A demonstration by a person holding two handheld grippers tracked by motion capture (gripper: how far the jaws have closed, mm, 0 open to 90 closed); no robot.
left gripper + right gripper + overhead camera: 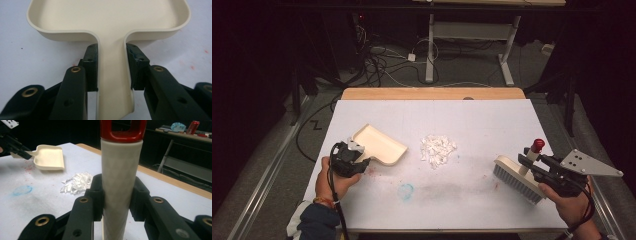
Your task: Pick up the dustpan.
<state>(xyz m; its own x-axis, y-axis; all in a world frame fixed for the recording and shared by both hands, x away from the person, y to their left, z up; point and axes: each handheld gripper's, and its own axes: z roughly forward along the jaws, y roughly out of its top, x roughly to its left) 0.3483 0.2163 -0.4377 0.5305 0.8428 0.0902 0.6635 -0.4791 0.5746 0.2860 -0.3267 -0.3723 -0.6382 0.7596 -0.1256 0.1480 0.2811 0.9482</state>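
Your left gripper (357, 152) is clamped on the dustpan (379, 145) handle, and your right gripper (534, 162) squeezes the brush (517, 179) handle. The paper bits (438, 148) sit btwn them, ready for sweeping in.

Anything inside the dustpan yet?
No. The cream dustpan shows a bare tray, and the white paper scraps lie in a pile on the table beside it. The table under the pan is covered.
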